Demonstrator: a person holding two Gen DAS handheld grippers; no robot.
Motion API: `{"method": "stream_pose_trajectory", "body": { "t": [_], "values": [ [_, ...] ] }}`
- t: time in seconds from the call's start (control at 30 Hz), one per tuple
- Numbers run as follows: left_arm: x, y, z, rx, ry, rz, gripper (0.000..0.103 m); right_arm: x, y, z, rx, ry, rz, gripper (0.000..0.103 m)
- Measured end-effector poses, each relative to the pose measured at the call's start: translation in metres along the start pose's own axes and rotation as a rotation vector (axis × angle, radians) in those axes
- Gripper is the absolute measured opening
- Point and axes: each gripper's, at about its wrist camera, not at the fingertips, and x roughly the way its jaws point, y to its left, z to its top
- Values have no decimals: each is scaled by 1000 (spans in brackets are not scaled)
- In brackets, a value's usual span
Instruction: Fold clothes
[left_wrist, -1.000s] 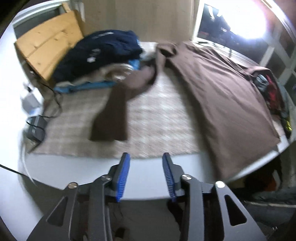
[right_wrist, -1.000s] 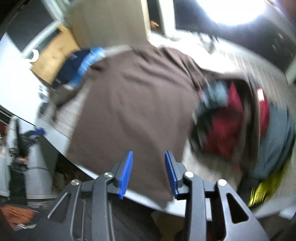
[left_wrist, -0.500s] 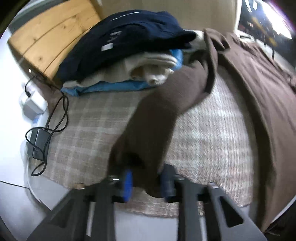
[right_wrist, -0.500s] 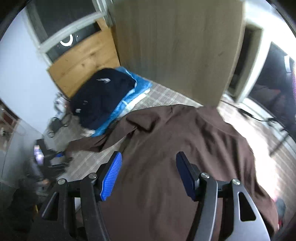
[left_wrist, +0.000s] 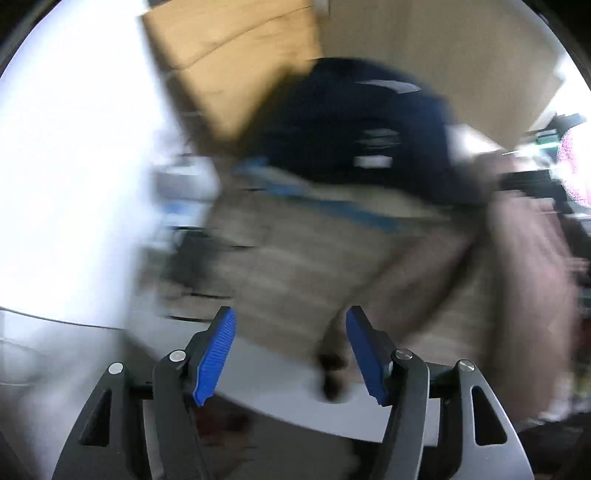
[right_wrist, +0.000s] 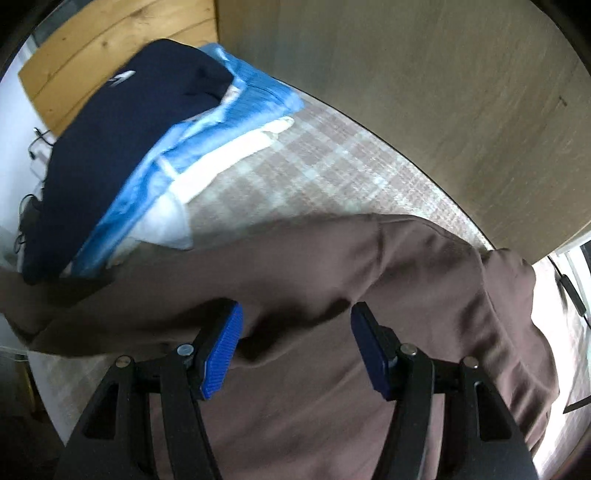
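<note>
Right wrist view shows the brown garment (right_wrist: 332, 266) spread over the checked cloth (right_wrist: 332, 147) on the table, reaching from the near edge toward the far wall, with a sleeve trailing off to the left. The right gripper (right_wrist: 295, 350) hangs just above it with its blue pads wide apart and nothing between them. To the far left sits a stack of clothes (right_wrist: 122, 155), dark blue on top of light blue and white.

Left wrist view is heavily blurred; the left gripper (left_wrist: 290, 356) is also spread apart and empty, with the sleeve (left_wrist: 413, 280) running away to its right.

I judge the garment soft, light and limp: it will sag and bunch wherever it is lifted. A seam, cuff or shoulder edge offers the firmest pinch.
</note>
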Motion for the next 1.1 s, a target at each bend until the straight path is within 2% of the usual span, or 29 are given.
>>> {"method": "stream_pose_trajectory", "body": {
  "t": [0.13,0.27,0.37,0.47,0.5,0.53,0.6,0.7,0.73,0.83,0.93,1.03,1.1],
  "values": [
    [-2,12,0,-8,13,34,59,-23,-2,-5,-33,-45,11,60],
    [16,-20,-26,142,39,-11,59,-50,17,-13,-114,-93,55,60],
    [33,-49,-40,303,64,-16,59,-60,37,-21,-158,-84,82,60],
    [59,-64,-44,422,115,-15,57,-60,52,-25,-179,-75,87,60],
    [68,-64,-42,440,135,-17,52,-58,56,-25,-191,-72,75,60],
    [76,-64,-40,454,152,-17,39,-57,55,-24,-191,-66,63,60],
    [92,-60,-36,459,189,-44,18,-53,53,-22,-184,-54,40,60],
    [102,-53,-32,444,233,-118,9,-55,36,-15,-91,-56,75,60],
    [103,-51,-31,443,239,-143,1,-57,31,-13,-59,-58,87,60],
    [100,-47,-24,410,271,-195,1,-58,24,-7,44,-41,147,60],
    [72,-43,-9,379,220,-261,1,-50,30,5,111,5,194,60],
    [40,-39,6,348,153,-330,1,-38,38,25,146,56,119,60],
    [19,-36,17,327,109,-376,1,-25,34,37,203,116,103,60]
  ]
}}
